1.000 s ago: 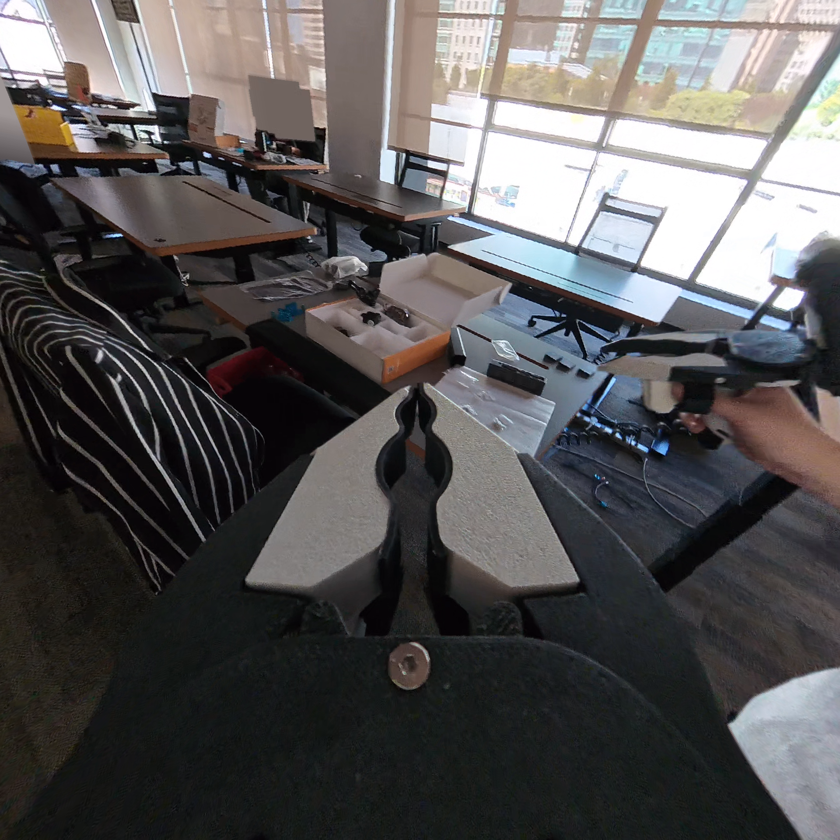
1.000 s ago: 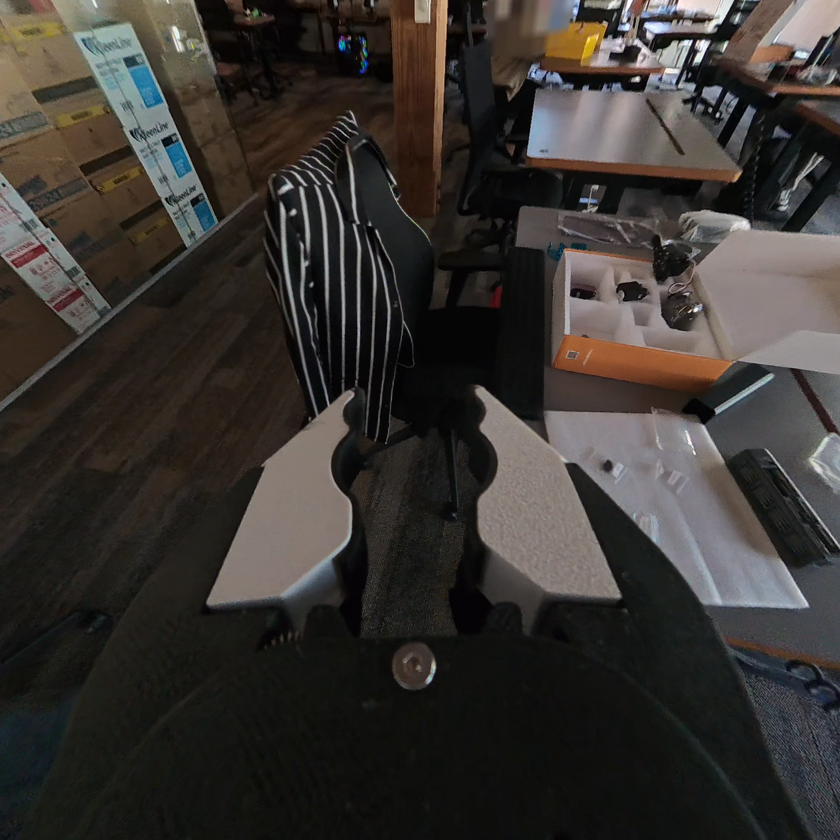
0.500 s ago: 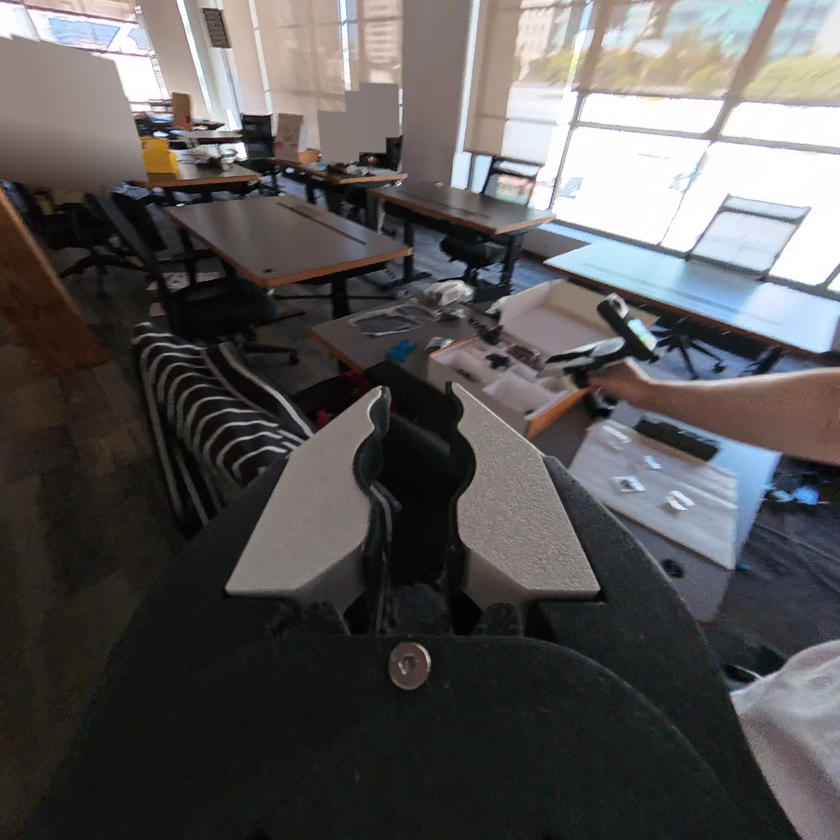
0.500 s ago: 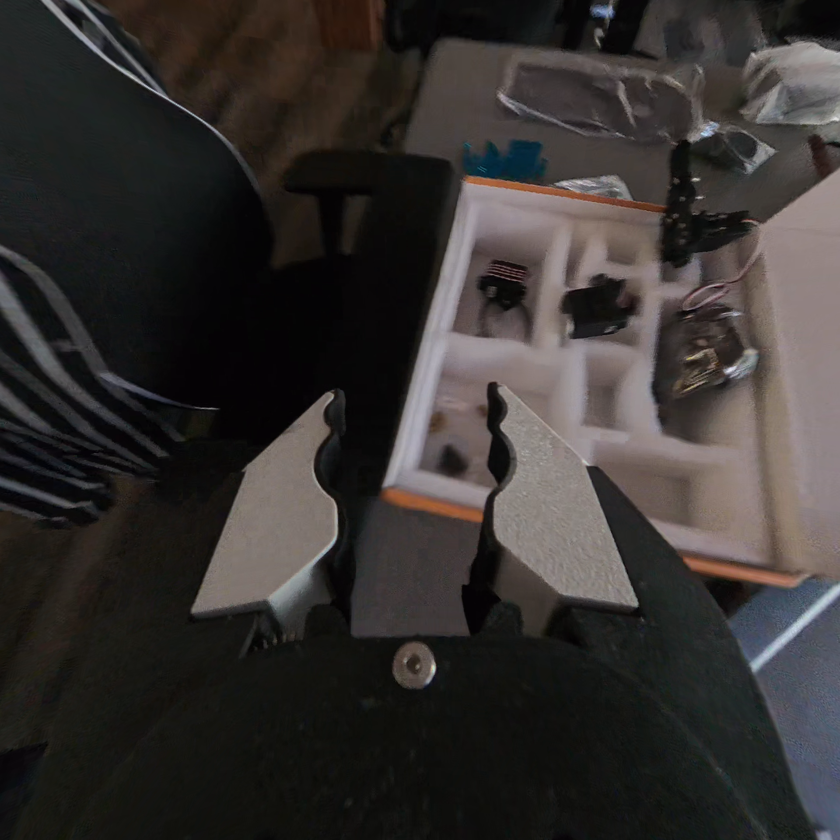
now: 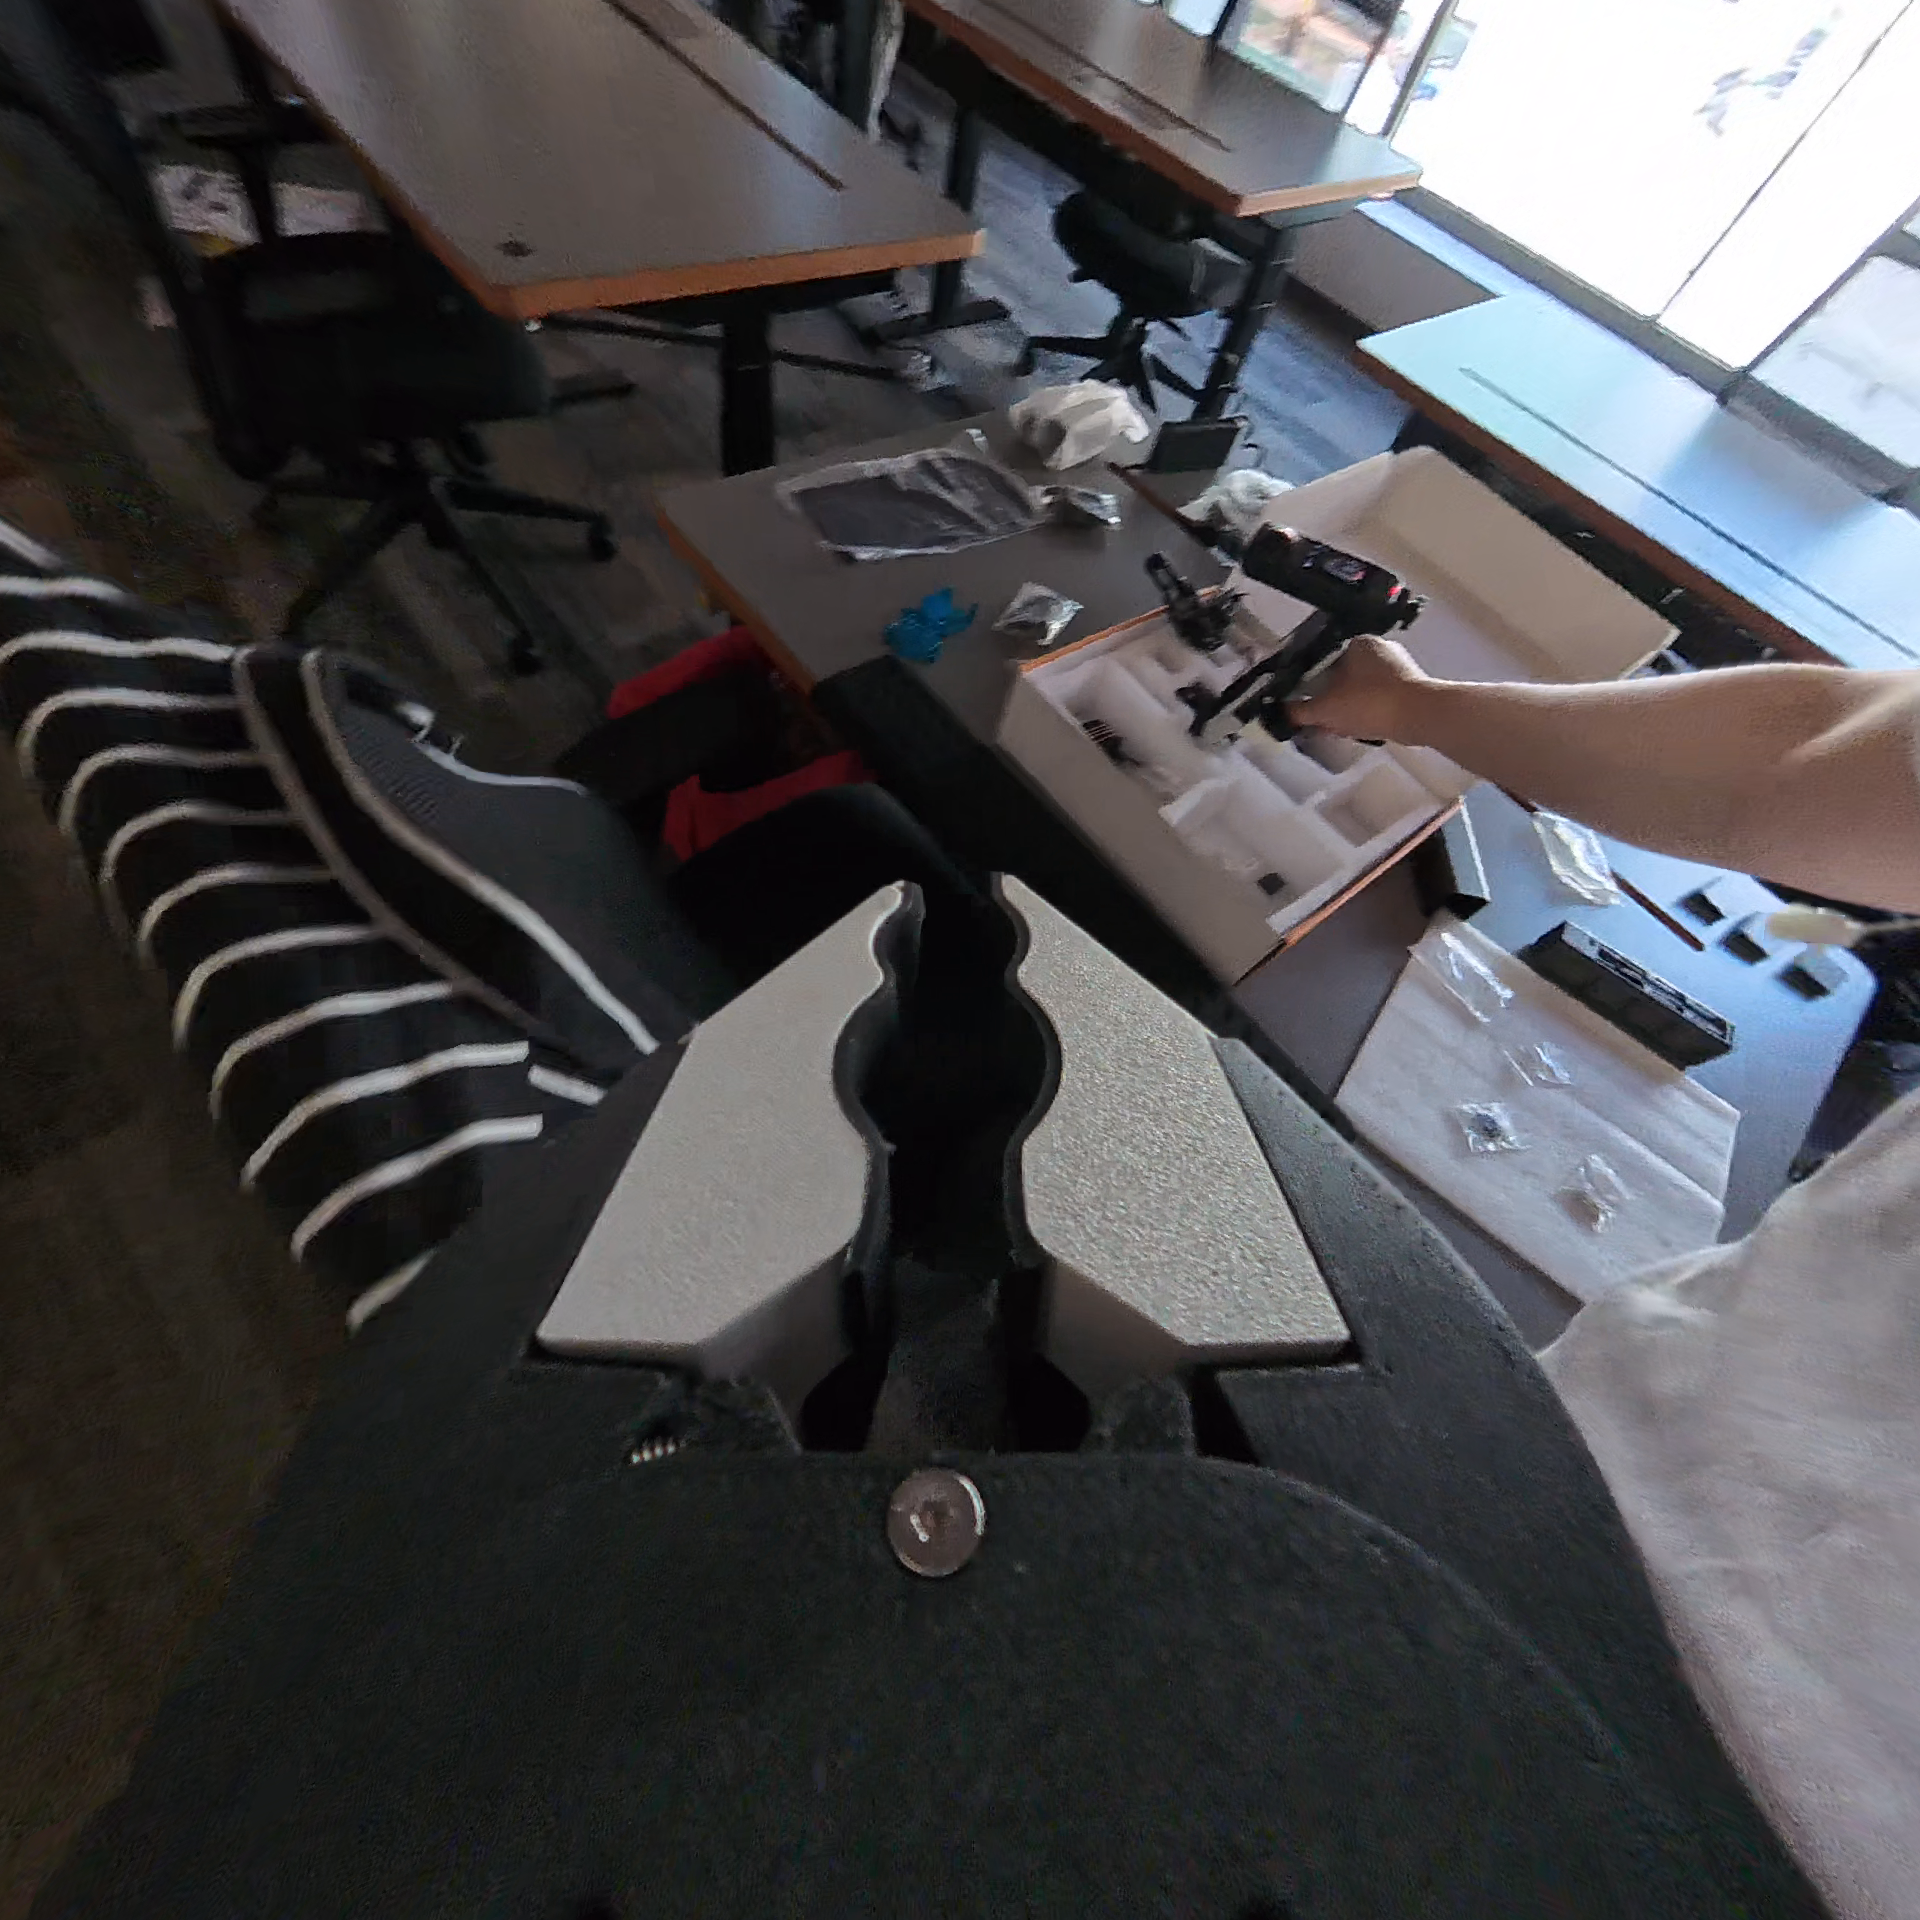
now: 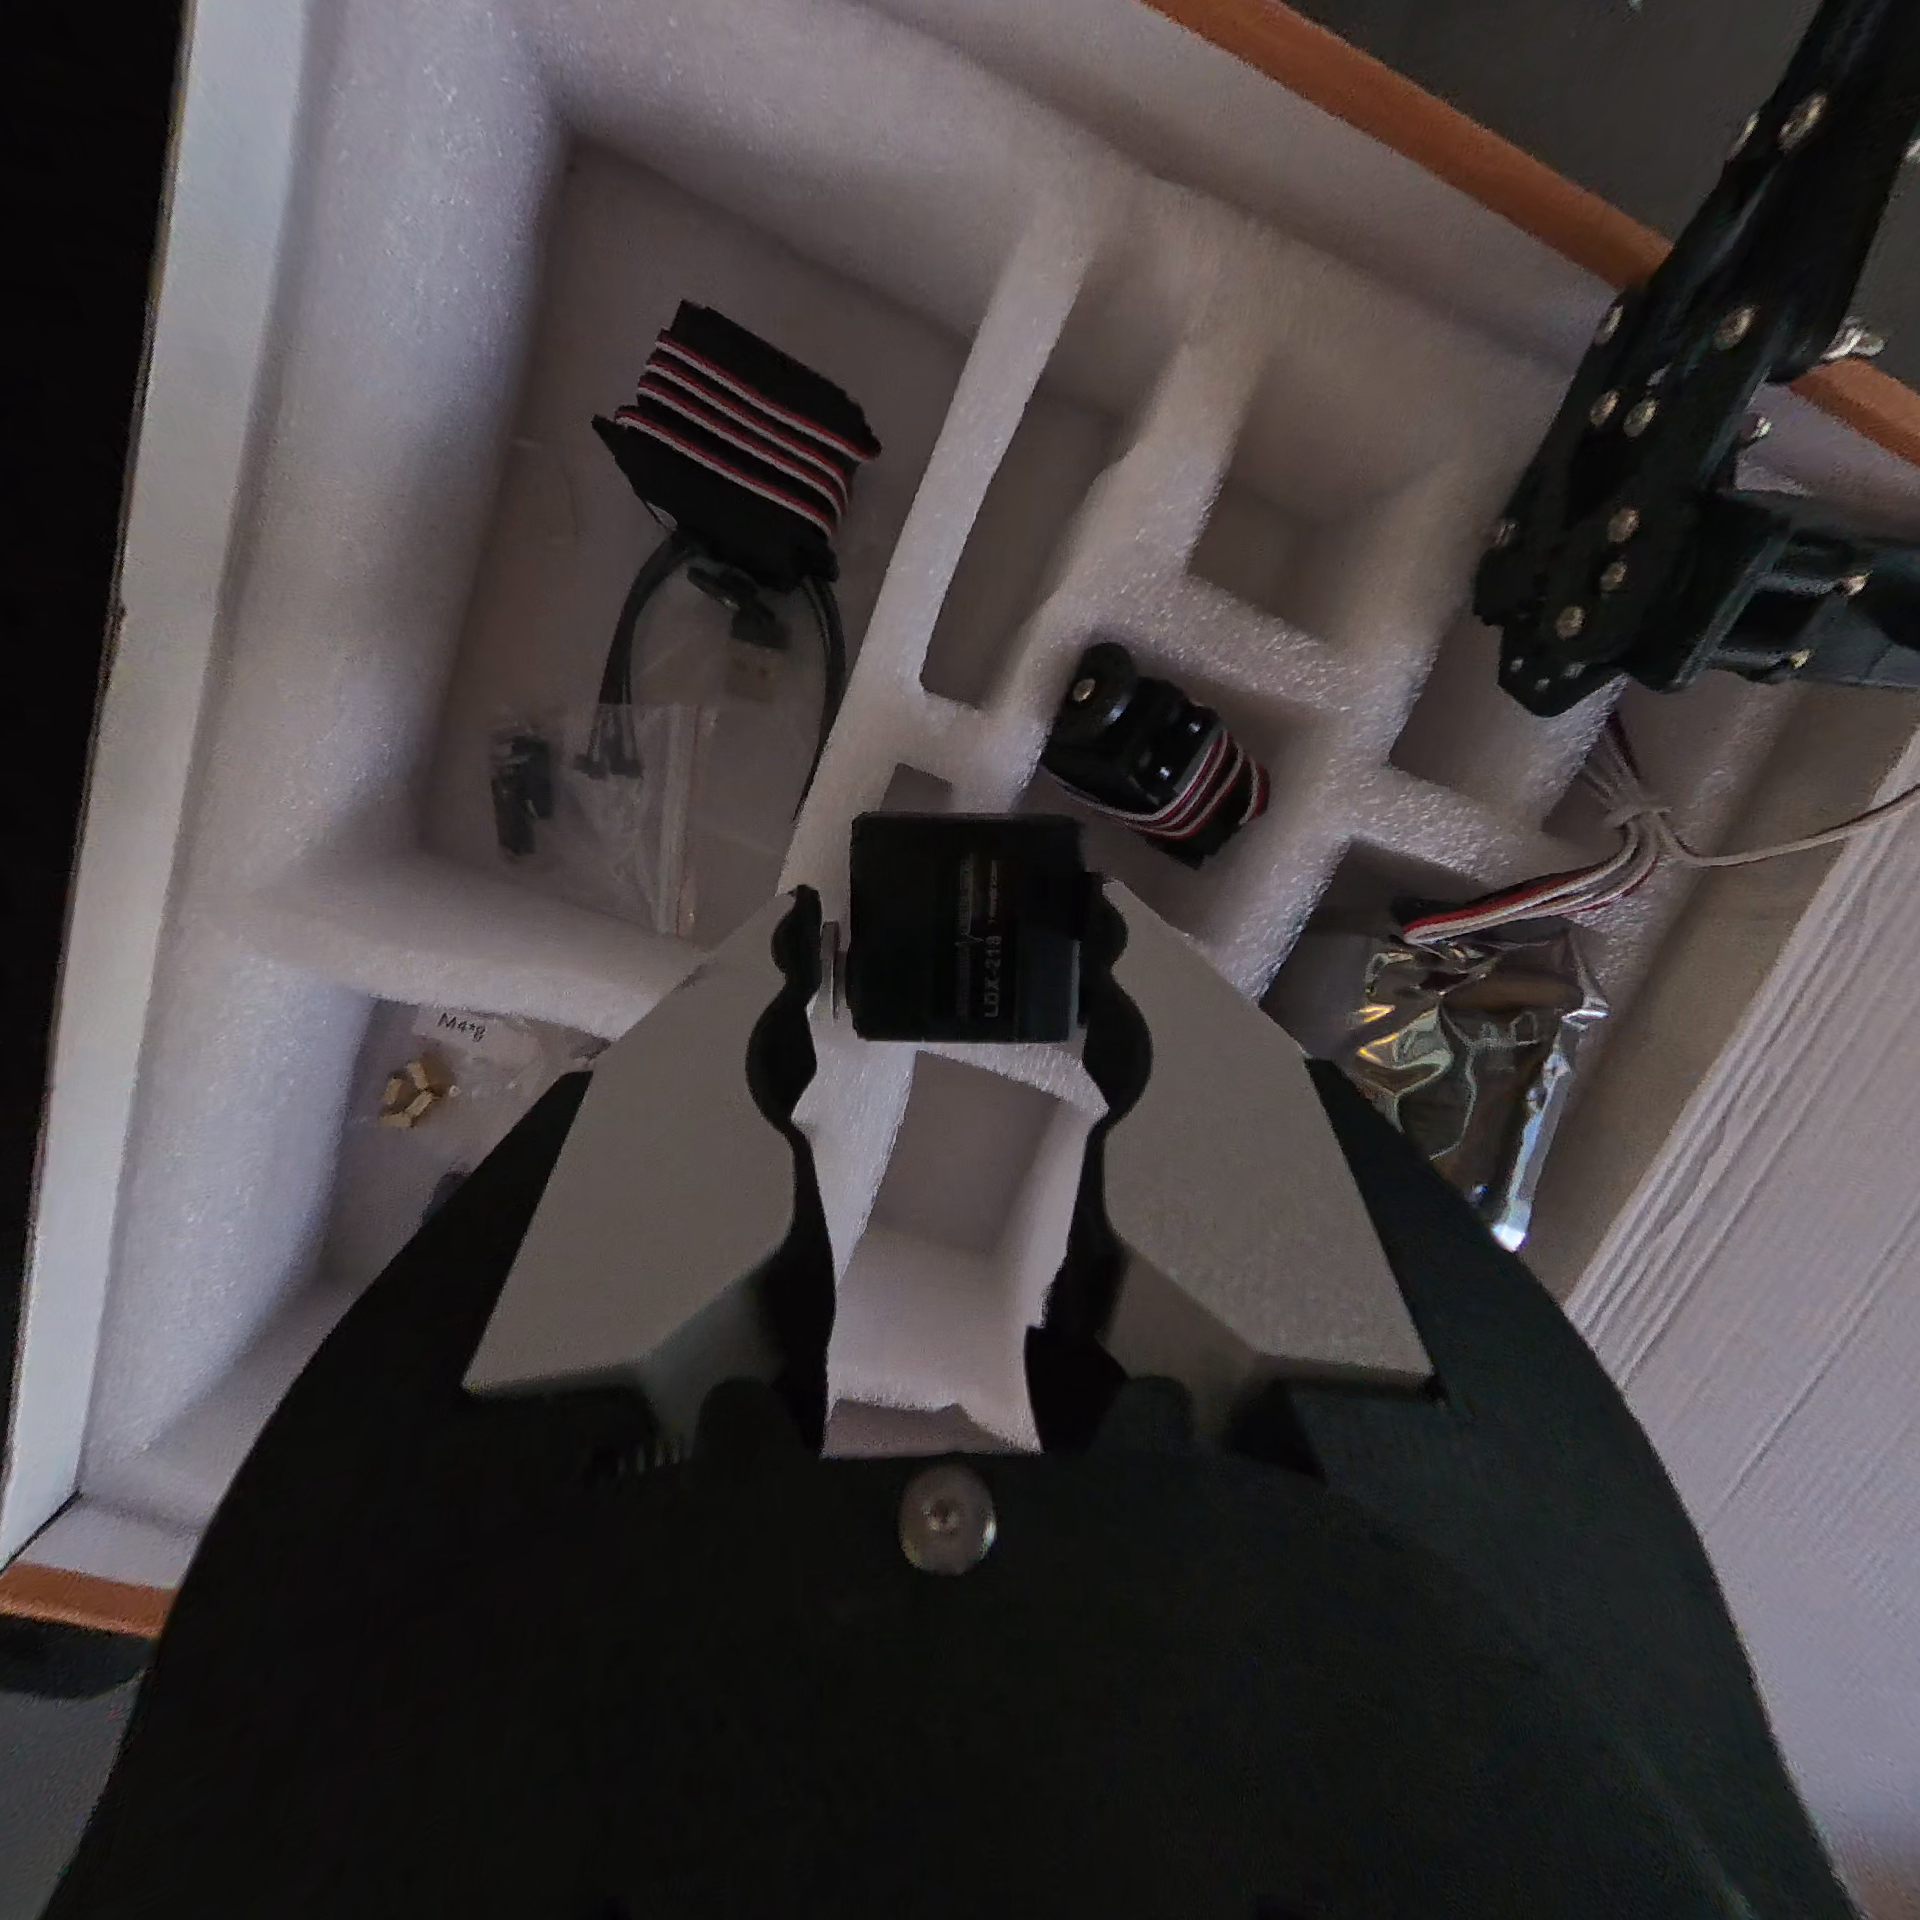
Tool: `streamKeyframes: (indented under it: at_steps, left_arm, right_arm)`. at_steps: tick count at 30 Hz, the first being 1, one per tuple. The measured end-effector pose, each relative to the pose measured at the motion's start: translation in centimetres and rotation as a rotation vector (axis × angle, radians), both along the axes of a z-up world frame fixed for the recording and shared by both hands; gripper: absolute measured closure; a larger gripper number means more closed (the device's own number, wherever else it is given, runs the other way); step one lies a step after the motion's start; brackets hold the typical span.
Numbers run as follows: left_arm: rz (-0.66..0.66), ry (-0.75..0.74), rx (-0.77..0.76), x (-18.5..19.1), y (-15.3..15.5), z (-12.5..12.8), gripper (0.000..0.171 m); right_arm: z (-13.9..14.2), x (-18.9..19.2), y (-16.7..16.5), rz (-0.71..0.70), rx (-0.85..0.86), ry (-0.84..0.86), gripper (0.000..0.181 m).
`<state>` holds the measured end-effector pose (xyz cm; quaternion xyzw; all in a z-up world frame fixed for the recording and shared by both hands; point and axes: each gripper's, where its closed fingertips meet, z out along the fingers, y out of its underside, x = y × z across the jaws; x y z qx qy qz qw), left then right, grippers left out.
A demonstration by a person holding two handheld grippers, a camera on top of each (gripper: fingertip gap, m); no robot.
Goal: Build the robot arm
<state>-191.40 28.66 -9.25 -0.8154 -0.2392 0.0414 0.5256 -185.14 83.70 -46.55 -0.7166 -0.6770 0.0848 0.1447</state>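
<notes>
My right gripper (image 6: 956,914) reaches down into a white foam tray (image 6: 343,312) inside an orange-edged box. Its fingertips sit on either side of a small black servo (image 6: 961,925), which stands over a foam divider; the jaws look closed on it. A second servo with striped wires (image 6: 1143,769) lies just beyond, and a striped cable bundle (image 6: 738,436) lies to the left. In the left wrist view a hand holds the right gripper (image 5: 1205,717) over the open box (image 5: 1122,831). My left gripper (image 5: 954,899) is slightly open and empty, above a black chair.
A black bracket assembly (image 6: 1662,416) hangs over the tray's far right, with a silver foil bag (image 6: 1455,1018) below it. Brass standoffs (image 6: 416,1091) lie at the left. A striped jacket (image 5: 312,935) drapes the chair. A foam sheet with small bags (image 5: 1507,1122) lies on the grey desk (image 5: 831,561). My right fingertips sit around 65 centimetres from my left ones.
My right gripper swung from the chair to the box, dropped into the foam tray and narrowed around the black servo. My left gripper opened a little and tilted down toward the chair and desk.
</notes>
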Motion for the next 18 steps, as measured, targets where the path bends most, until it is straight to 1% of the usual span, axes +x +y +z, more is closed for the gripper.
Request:
streamKeyframes:
  at_steps: [2,4,6,8,10,11,13,15,16,17,18]
  left_arm:
    - [-0.062,0.017,0.007,-0.1,2.0,-0.5,0.163]
    - [-0.151,0.017,-0.013,0.0,3.5,-2.0,0.164]
    - [-0.26,0.028,-0.036,-0.1,5.0,-4.1,0.165]
    - [-0.404,-0.015,0.001,0.4,7.5,-6.3,0.164]
    - [-0.585,-0.143,0.088,1.8,11.0,-8.6,0.153]
    - [-0.662,-0.226,0.136,2.6,13.2,-9.6,0.147]
    - [-0.813,-0.447,0.224,5.2,17.7,-10.7,0.137]
    - [-0.943,-0.703,0.264,9.1,21.8,-10.3,0.128]
    - [-1.012,-0.818,0.265,11.7,23.3,-9.3,0.122]
    - [-1.08,-0.916,0.256,14.7,24.1,-7.9,0.115]
    - [-1.153,-0.976,0.236,18.0,24.3,-6.5,0.112]
  right_arm:
    - [0.3,0.2,-0.3,-0.003,-0.023,0.018,0.132]
    - [1.2,0.5,-0.6,-0.026,0.004,0.075,0.132]
    - [2.8,1.1,-1.6,-0.046,0.039,0.149,0.132]
    - [5.6,2.0,-3.5,-0.045,0.1,0.226,0.132]
    - [9.5,3.6,-6.4,-0.034,0.18,0.299,0.132]
    - [11.8,4.6,-8.4,-0.029,0.211,0.334,0.132]
    - [17.0,7.1,-13.2,-0.007,0.31,0.388,0.132]
    - [22.4,10.2,-19.2,0.028,0.397,0.439,0.133]
    - [24.9,12.1,-22.2,0.032,0.44,0.456,0.133]
    - [27.2,14.1,-25.0,0.036,0.485,0.46,0.133]
    - [29.2,16.3,-27.6,0.031,0.533,0.45,0.133]
